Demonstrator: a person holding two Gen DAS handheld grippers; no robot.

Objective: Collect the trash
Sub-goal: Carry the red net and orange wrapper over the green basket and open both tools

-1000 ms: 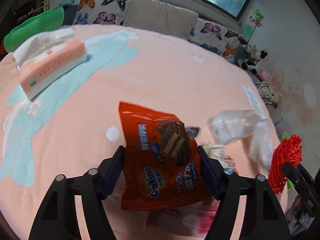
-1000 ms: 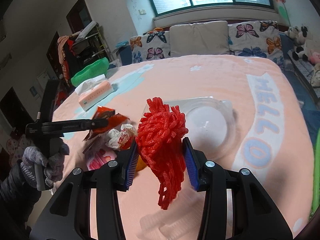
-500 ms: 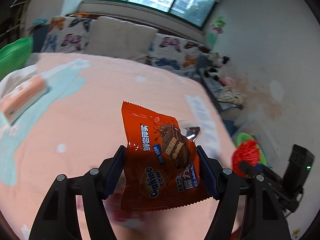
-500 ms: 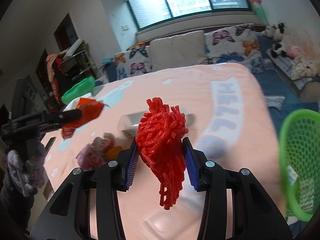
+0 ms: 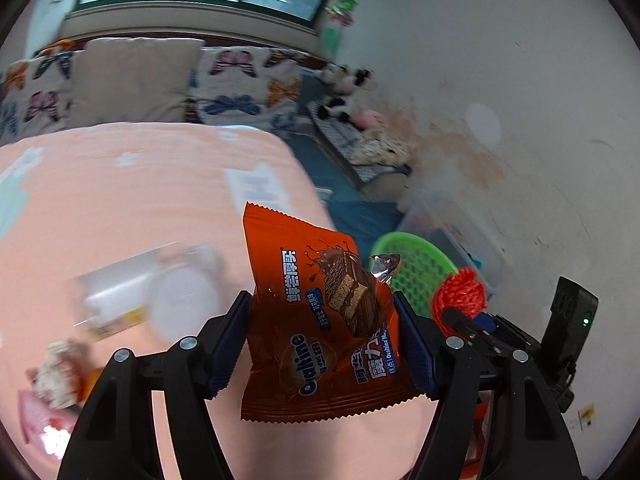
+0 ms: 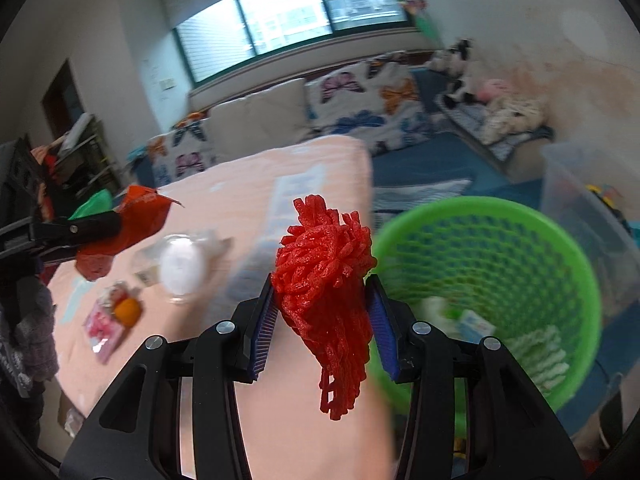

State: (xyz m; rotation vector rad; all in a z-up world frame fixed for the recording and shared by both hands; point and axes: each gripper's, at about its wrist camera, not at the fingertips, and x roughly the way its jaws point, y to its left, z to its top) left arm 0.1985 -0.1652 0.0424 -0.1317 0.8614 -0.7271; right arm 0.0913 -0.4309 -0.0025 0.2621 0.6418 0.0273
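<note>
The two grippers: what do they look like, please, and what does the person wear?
Both grippers, left and right, have black angular arms with silver screws and blue ribbed pads. The hand at the right view's left edge wears a grey knitted glove.

Soft daylight comes from the window (image 6: 288, 12), whose panes glare nearly white. The room is evenly bright, with faint shadows. Both fisheye views bend strongly toward dark rounded corners. Motion blur smears the bed (image 5: 120, 200) and green basket (image 6: 500, 264); near things stay sharp.
</note>
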